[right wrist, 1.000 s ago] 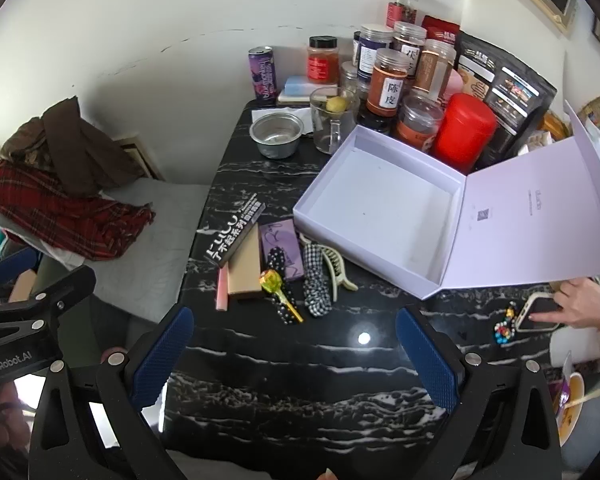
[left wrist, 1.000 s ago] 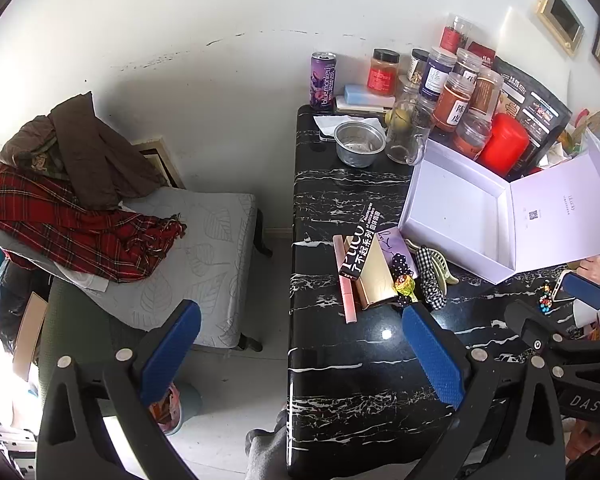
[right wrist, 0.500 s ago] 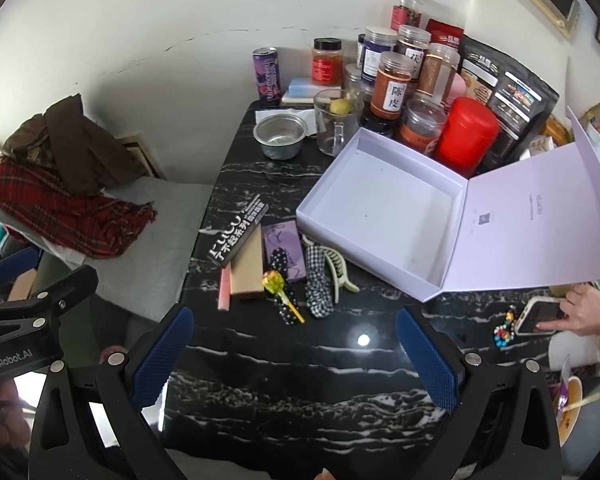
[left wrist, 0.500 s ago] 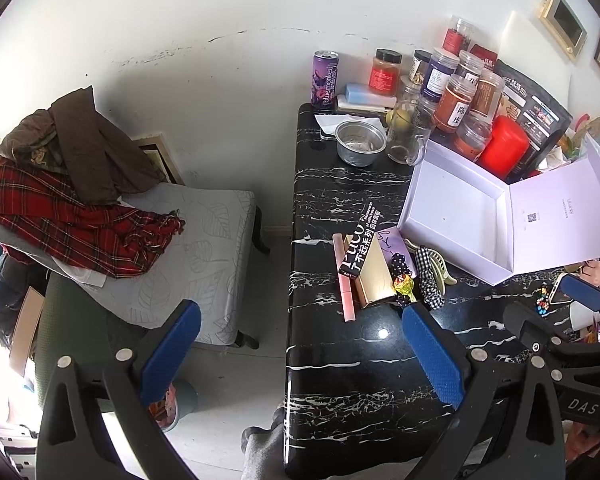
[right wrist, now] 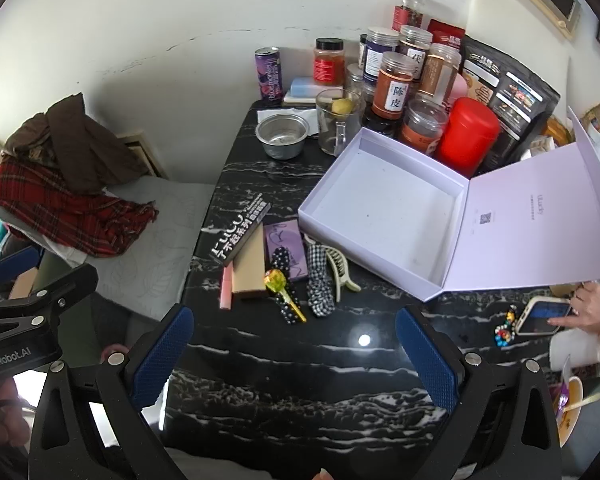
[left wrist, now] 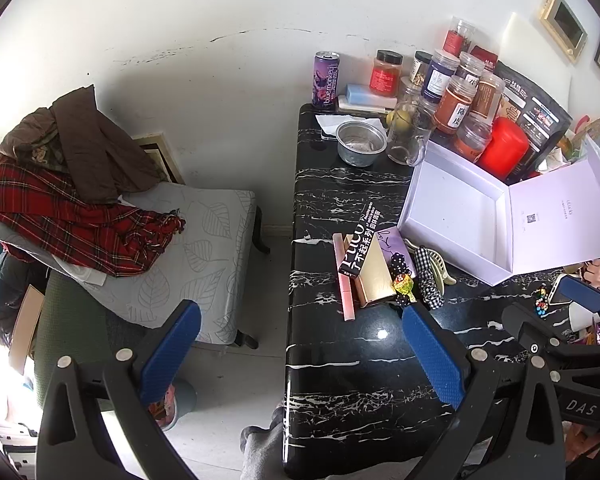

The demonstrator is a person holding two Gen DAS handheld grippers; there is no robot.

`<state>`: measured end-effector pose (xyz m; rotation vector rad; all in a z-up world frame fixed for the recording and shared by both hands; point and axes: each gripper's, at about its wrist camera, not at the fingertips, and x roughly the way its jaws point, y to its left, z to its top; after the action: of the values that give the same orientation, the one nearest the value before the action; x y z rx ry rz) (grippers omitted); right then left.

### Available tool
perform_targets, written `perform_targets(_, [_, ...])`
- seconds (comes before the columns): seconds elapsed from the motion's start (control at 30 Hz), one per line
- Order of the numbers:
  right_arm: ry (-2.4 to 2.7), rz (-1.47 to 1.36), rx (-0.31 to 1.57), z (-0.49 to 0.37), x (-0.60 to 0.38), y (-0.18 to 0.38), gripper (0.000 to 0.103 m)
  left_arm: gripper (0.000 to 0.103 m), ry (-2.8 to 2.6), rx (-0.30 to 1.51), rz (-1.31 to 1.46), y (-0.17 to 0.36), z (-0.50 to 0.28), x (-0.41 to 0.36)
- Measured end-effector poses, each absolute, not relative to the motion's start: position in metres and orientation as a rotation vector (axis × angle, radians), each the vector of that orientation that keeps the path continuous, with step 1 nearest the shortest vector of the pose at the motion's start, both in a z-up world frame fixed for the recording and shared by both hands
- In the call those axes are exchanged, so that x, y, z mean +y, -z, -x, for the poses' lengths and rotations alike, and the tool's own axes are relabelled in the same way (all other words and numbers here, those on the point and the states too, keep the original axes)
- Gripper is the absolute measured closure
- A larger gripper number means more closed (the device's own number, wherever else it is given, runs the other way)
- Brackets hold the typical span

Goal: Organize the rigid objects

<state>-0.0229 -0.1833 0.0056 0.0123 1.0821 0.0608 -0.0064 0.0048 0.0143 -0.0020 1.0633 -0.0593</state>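
Observation:
An open, empty lilac box [right wrist: 384, 206] [left wrist: 456, 204] with its lid folded back lies on the black marble table [right wrist: 300, 360]. Left of it lie a black lettered box [right wrist: 242, 236] [left wrist: 358, 246], a tan box [right wrist: 250, 266], a pink stick [right wrist: 225, 288], a purple card [right wrist: 286, 248], a lollipop [right wrist: 278, 284], a checked hair tie [right wrist: 320, 280] and a cream hair claw [right wrist: 340, 270]. My right gripper [right wrist: 296, 354] is open and empty above the table's near edge. My left gripper [left wrist: 300, 352] is open and empty, straddling the table's left edge.
Jars [right wrist: 396, 84], a red canister [right wrist: 468, 136], a steel bowl [right wrist: 282, 136], a glass mug [right wrist: 336, 124] and a can [right wrist: 268, 74] crowd the far end. A person's hand [right wrist: 596, 312] touches a phone [right wrist: 544, 314] at right. A chair with blankets [left wrist: 80, 208] stands left.
Both grippers have drifted slightly; the view has shifted a little toward the table. The hand at the phone has moved slightly. Nothing on the table was moved.

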Motion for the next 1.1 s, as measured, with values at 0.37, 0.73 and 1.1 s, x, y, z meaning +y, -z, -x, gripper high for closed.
perform_targets(0.37, [-0.061,-0.010,1.082,0.024,-0.183,-0.006,0.000,0.000,0.067,1.065,0.005,-0.015,0.007,0.005])
perform_targets(0.73, [-0.063,-0.008,1.089,0.025,-0.182,-0.005,0.000,0.000,0.072,1.069,0.008,-0.014,0.006,0.004])
perform_targets(1.1, [-0.058,-0.014,1.122,0.013,-0.188,0.004,0.000,0.000,0.097,1.111,0.012,-0.001,-0.010,-0.001])
